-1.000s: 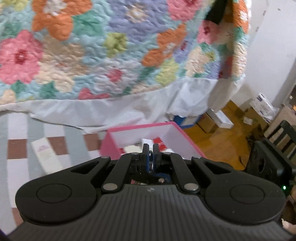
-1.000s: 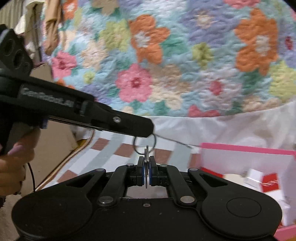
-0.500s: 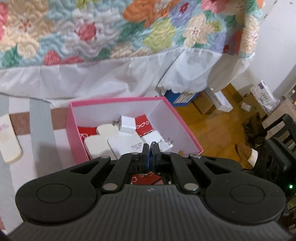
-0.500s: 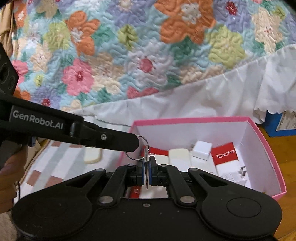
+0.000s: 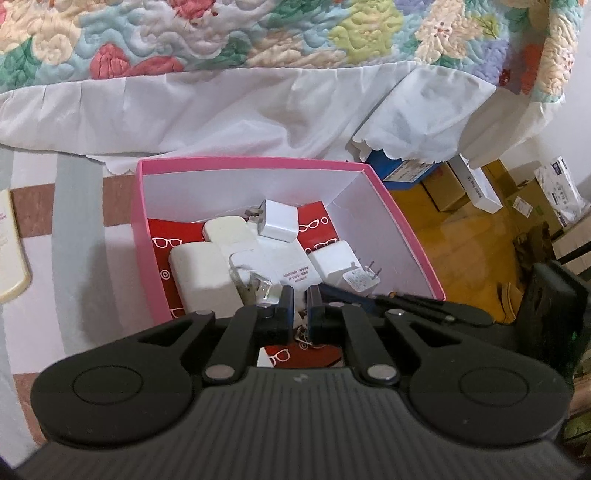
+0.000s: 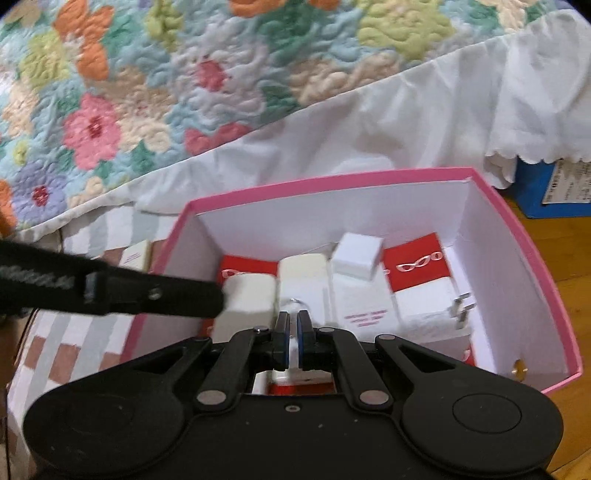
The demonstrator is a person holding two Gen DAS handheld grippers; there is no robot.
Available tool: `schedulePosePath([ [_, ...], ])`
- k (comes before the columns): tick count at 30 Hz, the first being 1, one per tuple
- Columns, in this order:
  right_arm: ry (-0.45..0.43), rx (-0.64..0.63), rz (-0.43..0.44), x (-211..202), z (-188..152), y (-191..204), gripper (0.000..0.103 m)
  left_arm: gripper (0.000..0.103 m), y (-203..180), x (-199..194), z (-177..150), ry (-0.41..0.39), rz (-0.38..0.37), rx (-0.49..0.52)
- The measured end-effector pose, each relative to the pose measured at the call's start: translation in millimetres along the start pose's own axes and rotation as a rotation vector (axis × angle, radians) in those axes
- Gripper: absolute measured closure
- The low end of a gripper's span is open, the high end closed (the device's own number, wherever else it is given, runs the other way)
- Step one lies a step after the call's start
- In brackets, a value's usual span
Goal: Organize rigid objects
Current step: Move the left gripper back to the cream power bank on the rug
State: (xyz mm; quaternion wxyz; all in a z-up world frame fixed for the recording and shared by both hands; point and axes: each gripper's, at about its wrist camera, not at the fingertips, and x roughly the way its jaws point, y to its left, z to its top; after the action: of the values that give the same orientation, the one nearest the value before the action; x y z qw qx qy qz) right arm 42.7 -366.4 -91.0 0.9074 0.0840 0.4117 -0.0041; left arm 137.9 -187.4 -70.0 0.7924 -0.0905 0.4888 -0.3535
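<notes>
A pink box [image 5: 142,221] [image 6: 517,236] stands on the floor by the bed and holds several white chargers [image 5: 279,221] [image 6: 356,254] on red card. My left gripper [image 5: 298,295] hovers over the box's near edge with its jaws a little apart and nothing between them. A key ring with a key [image 5: 245,280] lies on the chargers just left of the left fingertips. My right gripper [image 6: 293,321] is over the box's near left part, jaws slightly apart and empty; the ring [image 6: 295,303] shows faintly just ahead of it. The left gripper's arm [image 6: 147,295] crosses the right wrist view.
A flowered quilt [image 5: 258,33] with a white bed skirt [image 5: 221,110] hangs behind the box. A cream flat object [image 5: 9,251] lies on the checked rug [image 5: 74,229] at left. Cardboard boxes [image 5: 476,184] sit on the wooden floor at right.
Both grippers have moved down over the pink box. The right gripper, shut on the key ring before, has opened slightly, and the ring now lies in the box. The left gripper has also opened slightly.
</notes>
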Motion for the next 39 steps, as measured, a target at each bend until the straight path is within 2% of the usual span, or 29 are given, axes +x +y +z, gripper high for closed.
schedulePosePath([
  [3, -0.009, -0.010, -0.004, -9.5, 1.1, 2.1, 0.089, 0.096, -4.6, -9.1, 0.1, 0.011, 0.053, 0.040],
  [4, -0.009, -0.019, 0.000, -14.6, 1.9, 5.0, 0.086, 0.092, -5.5, -13.9, 0.5, 0.016, 0.075, 0.054],
  [5, -0.010, -0.031, 0.009, -19.2, 2.9, 7.6, 0.077, 0.087, -6.0, -19.6, 1.2, 0.020, 0.095, 0.066],
  [7, -0.012, -0.060, 0.032, -30.2, 5.0, 18.1, 0.067, 0.079, -5.5, -33.8, 2.8, 0.016, 0.129, 0.081],
  [9, -0.016, -0.112, 0.052, -41.3, 6.4, 33.8, 0.065, 0.074, -3.5, -50.5, 4.2, 0.004, 0.155, 0.097],
  [13, -0.022, -0.216, 0.108, -61.1, 8.7, 69.1, 0.050, 0.061, 7.8, -86.0, 7.4, -0.017, 0.206, 0.096],
  [15, -0.024, -0.267, 0.135, -67.5, 9.1, 87.5, 0.048, 0.059, 15.0, -100.5, 8.3, -0.021, 0.248, 0.095],
  [19, -0.026, -0.369, 0.190, -73.8, 11.3, 126.9, 0.044, 0.045, 33.9, -124.9, 8.0, -0.021, 0.320, 0.090],
  [21, -0.030, -0.400, 0.221, -74.6, 12.8, 143.9, 0.040, 0.037, 47.1, -136.6, 7.5, -0.020, 0.328, 0.060],
  [23, -0.035, -0.428, 0.247, -72.8, 13.5, 158.3, 0.034, 0.023, 60.6, -147.3, 7.4, -0.030, 0.330, 0.032],
  [24, -0.036, -0.439, 0.257, -71.1, 13.5, 164.7, 0.032, 0.021, 65.9, -151.6, 6.8, -0.039, 0.338, 0.026],
  [25, -0.039, -0.454, 0.266, -67.8, 13.3, 173.2, 0.028, 0.017, 71.0, -155.6, 6.5, -0.048, 0.346, 0.021],
  [28, -0.043, -0.487, 0.299, -54.2, 10.1, 193.2, 0.005, 0.007, 88.2, -165.7, 5.3, -0.079, 0.379, 0.002],
  [31, -0.053, -0.476, 0.328, -33.7, 7.9, 209.7, 0.004, 0.006, 111.0, -170.6, 2.4, -0.097, 0.418, -0.050],
  [34, -0.024, -0.448, 0.347, -5.3, 5.3, 224.2, 0.004, 0.006, 137.0, -170.4, -4.3, -0.120, 0.436, -0.109],
  [39, -0.033, -0.316, 0.256, 47.1, -6.7, 236.5, 0.005, 0.009, 177.9, -158.9, -22.7, -0.146, 0.416, -0.191],
])
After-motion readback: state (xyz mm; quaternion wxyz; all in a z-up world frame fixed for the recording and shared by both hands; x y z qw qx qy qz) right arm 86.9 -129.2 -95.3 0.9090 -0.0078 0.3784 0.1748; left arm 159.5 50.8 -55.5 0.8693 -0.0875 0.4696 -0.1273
